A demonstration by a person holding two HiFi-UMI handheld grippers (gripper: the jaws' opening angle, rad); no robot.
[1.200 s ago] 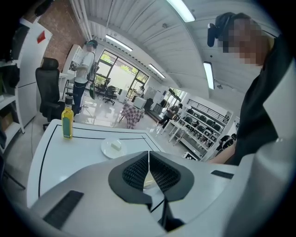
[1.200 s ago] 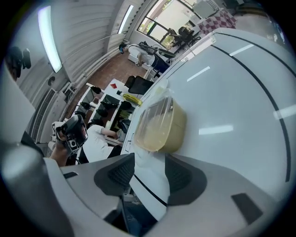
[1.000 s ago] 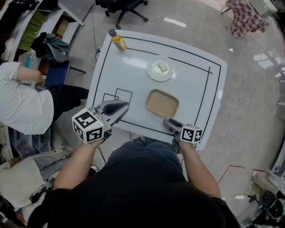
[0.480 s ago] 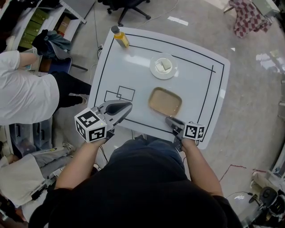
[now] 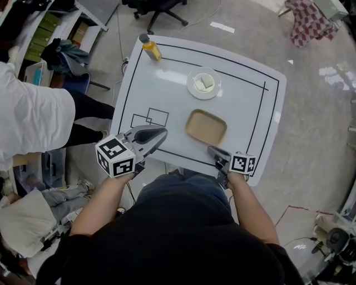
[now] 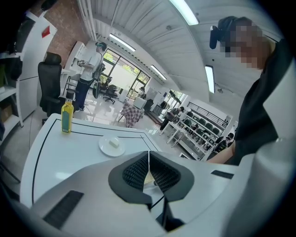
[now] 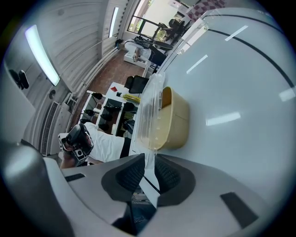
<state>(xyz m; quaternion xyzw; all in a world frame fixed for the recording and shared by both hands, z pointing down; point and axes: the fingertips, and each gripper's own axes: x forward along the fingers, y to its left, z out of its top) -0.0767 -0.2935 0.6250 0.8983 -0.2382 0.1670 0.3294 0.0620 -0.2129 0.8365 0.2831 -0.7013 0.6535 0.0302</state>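
Note:
A tan container (image 5: 206, 127) with a clear lid (image 7: 151, 111) lies on the white table (image 5: 245, 111), near its front edge. My right gripper (image 5: 212, 149) is at the container's near rim. Its jaws (image 7: 150, 162) are closed to a narrow gap on the lid's near edge. The tan wall (image 7: 178, 122) shows just beyond the pads. My left gripper (image 5: 162, 132) hovers over the table's front left by the small drawn squares, shut and empty, with its pads (image 6: 159, 173) pressed together. Farther off stand a white plate (image 5: 203, 84) with a pale block (image 6: 114, 144) and a bottle of yellow liquid (image 5: 148, 47).
A person in a white shirt (image 5: 33, 111) is close by the table's left side, next to shelves and boxes. An office chair (image 5: 156, 8) stands beyond the far edge. Black lines mark the tabletop. Another person (image 6: 90, 65) stands far off by the windows.
My right gripper's jaws have narrowed from a wide gap onto the clear lid's edge. The left gripper has barely moved. The person in white has shifted along the table's left side.

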